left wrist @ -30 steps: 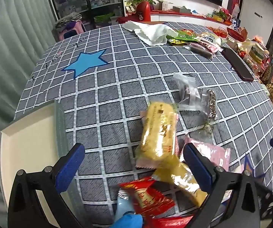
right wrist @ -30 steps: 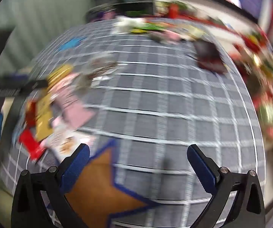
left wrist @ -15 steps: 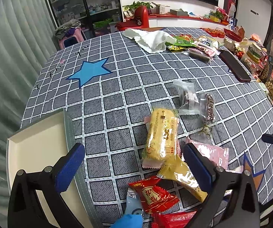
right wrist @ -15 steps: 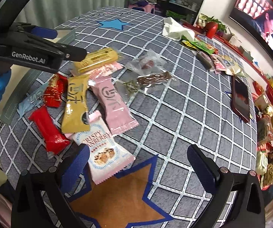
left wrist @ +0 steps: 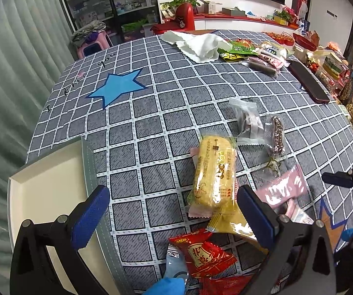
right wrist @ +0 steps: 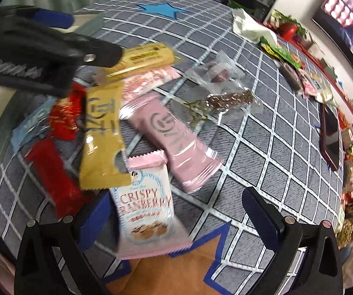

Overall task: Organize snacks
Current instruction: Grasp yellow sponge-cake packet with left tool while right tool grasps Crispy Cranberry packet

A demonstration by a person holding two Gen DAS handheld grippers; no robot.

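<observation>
1. The right claw (right wrist: 174,218) hangs with jaws wide apart and nothing between them, low over the near edge of the snack pile; the pink-and-white cranberry pack (right wrist: 147,211) lies just ahead, between the fingers' line.
2. The left claw (left wrist: 174,211) is likewise spread and empty, above the checked bench (left wrist: 152,113), with the cream tray (left wrist: 46,191) on its left side.
3. The yellow cake pack (left wrist: 213,169) lies near the left claw's right finger, long axis running away from the camera, its far end tipped slightly right.
4. The pink bar (right wrist: 171,140) lies diagonally, its near end pointing toward the right claw.
5. These film wrappers look light, crinkly and slippery, and their contents are probably crushable; I would pinch across the short width at mid-body, gently.
6. The clear-wrapped chocolate stick (right wrist: 230,99) seems brittle; its crimped end is probably the safer hold.
</observation>
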